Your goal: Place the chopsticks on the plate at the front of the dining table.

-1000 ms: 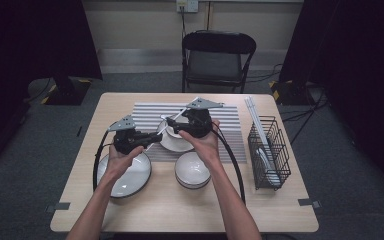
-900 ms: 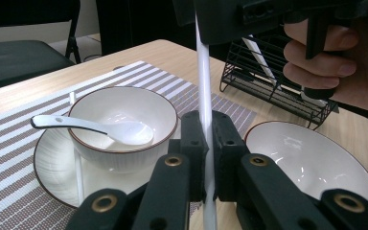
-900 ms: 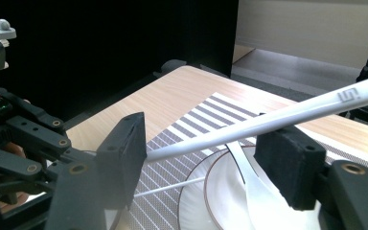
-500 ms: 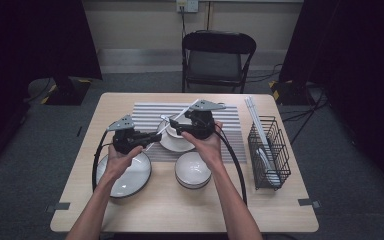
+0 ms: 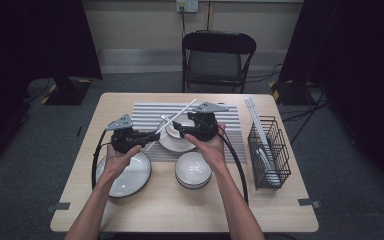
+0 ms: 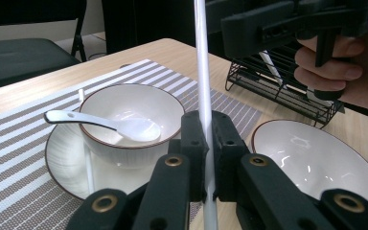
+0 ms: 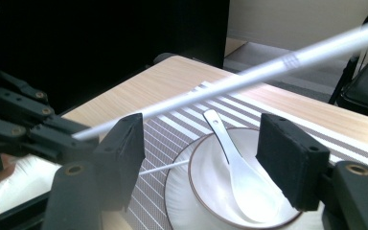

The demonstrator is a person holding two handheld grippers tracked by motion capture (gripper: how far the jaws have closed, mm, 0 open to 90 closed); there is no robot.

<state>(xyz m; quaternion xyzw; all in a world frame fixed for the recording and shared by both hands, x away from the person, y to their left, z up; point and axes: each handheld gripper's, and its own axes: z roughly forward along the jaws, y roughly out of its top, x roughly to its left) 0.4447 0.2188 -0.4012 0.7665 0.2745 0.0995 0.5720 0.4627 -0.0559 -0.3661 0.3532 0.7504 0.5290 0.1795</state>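
My left gripper is shut on a long white chopstick, which slants up and to the right over the table. My right gripper faces it from the right, open, with nothing pressed between its pads. The blurred chopstick crosses just above them. Under both grippers a white bowl sits on a saucer and holds a white spoon. A second thin white stick rests on the saucer.
The bowl and saucer stand on a striped placemat. An empty white bowl and a wide plate lie nearer the person. A black wire basket with chopsticks stands at the right. A folding chair is behind the table.
Little differs: the right gripper has edged slightly to the right. The left gripper and the held chopstick have stayed put.
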